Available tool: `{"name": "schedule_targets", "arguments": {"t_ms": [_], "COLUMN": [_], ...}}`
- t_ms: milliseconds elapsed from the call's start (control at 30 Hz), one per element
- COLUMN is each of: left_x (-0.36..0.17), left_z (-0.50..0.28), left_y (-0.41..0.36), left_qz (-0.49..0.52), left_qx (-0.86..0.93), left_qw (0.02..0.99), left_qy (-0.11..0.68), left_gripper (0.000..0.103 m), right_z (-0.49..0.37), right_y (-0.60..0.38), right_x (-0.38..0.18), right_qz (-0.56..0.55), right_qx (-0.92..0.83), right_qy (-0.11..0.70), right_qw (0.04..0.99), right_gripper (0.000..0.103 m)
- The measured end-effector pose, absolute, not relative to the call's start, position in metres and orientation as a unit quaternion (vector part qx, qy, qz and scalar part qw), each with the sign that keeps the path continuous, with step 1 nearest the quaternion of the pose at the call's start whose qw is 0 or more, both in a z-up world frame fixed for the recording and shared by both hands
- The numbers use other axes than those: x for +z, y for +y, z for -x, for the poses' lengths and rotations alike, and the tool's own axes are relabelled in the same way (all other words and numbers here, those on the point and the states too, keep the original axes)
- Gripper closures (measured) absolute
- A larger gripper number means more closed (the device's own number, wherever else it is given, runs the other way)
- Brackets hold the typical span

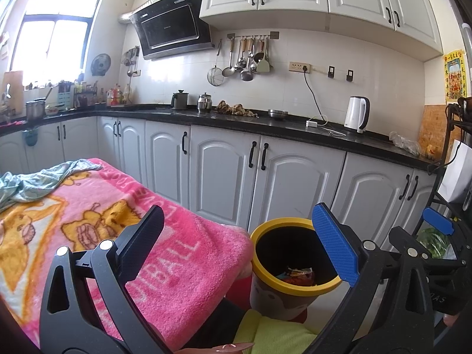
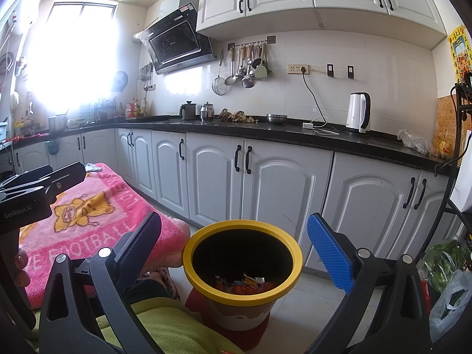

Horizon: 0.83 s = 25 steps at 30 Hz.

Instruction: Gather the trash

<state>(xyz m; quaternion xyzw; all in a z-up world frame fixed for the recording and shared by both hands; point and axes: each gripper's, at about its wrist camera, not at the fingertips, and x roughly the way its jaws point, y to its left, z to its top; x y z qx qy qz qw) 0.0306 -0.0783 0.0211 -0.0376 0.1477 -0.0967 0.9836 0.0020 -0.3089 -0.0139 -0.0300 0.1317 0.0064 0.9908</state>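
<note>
White kitchen cabinets [image 2: 283, 183] back my view; the yellow-rimmed bin [image 2: 242, 268], wrappers [image 2: 244, 283] inside, stands just beside the pink blanket's [image 1: 88, 224] corner. My left gripper [image 1: 239, 242] and right gripper [image 2: 236, 244] are both spread, holding nothing.

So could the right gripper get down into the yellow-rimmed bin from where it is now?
Probably yes. The right gripper is open and empty, with the bin straight ahead between its fingers. The mouth is uncovered, with wrappers low inside. The pink blanket lies off to the left, clear of the path.

Yellow-rim bin [image 2: 242, 268] upright w/ wrappers [image 2: 240, 284] at bottom.
</note>
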Motion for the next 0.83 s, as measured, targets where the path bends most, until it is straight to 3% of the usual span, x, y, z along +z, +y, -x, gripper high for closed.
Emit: {"name": "schedule_targets", "arguments": {"t_ms": [567,700,833], "left_x": [0.017,0.018,0.01], "left_z": [-0.041,-0.039,-0.017], "left_y": [-0.041,0.041,0.168], "left_qz": [0.067,0.127,0.165], "left_qx": [-0.063,0.015,0.18], "left_qw": [0.978,0.969,0.946], "left_qy": [0.19,0.21,0.215], "left_gripper": [0.011,0.011,0.011], "right_z": [-0.015,-0.042,-0.071], "right_y": [-0.293,-0.248,-0.129], "right_x": [-0.009,0.006,0.019], "right_qz": [0.046,0.056,0.09], "right_qx": [0.044,0.116,0.256], "right_qy": [0.14,0.147,0.156], "right_qw": [0.988,0.981,0.95], "right_gripper": [0.006,0.006,0.006]}}
